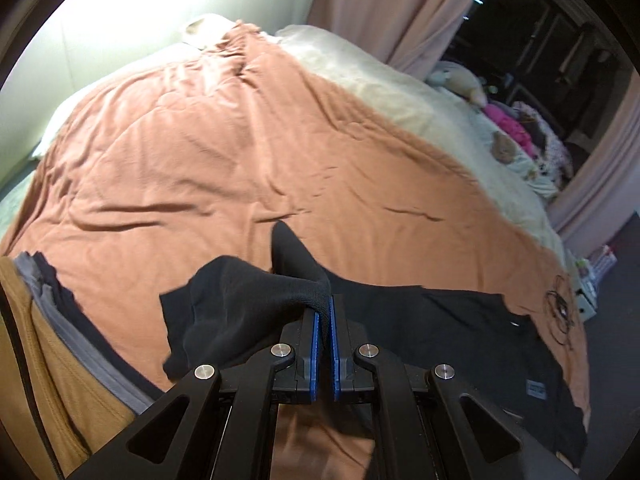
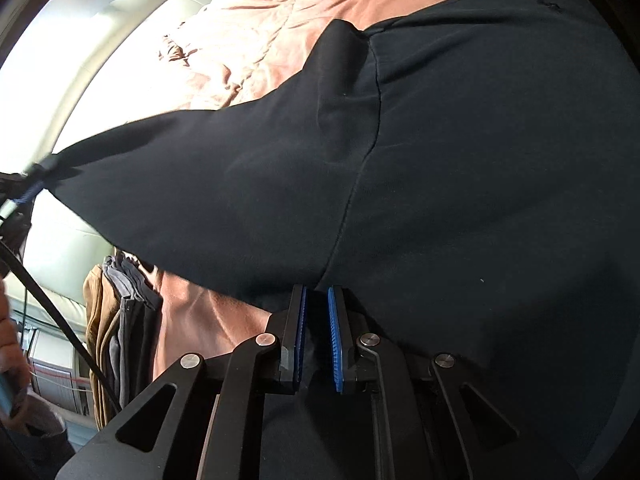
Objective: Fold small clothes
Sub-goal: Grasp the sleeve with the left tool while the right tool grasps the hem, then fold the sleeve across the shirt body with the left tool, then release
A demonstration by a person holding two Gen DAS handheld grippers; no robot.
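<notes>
A black garment (image 1: 460, 320) lies on the orange bedspread (image 1: 224, 152) near the bed's front edge. My left gripper (image 1: 325, 304) is shut on a bunched black edge of it (image 1: 240, 304) and holds it lifted off the bed. In the right wrist view the same black garment (image 2: 440, 160) fills most of the frame, stretched toward the left gripper (image 2: 30, 184) at far left. My right gripper (image 2: 317, 296) is shut on the garment's lower edge; black cloth sits between its blue pads (image 2: 335, 332).
A stack of folded clothes, tan, grey and dark (image 1: 52, 340), sits at the bed's left front and also shows in the right wrist view (image 2: 116, 320). A cream blanket (image 1: 400, 92), soft toys and pink clothes (image 1: 508, 120) lie at the far right. Curtains (image 1: 380, 4) hang behind.
</notes>
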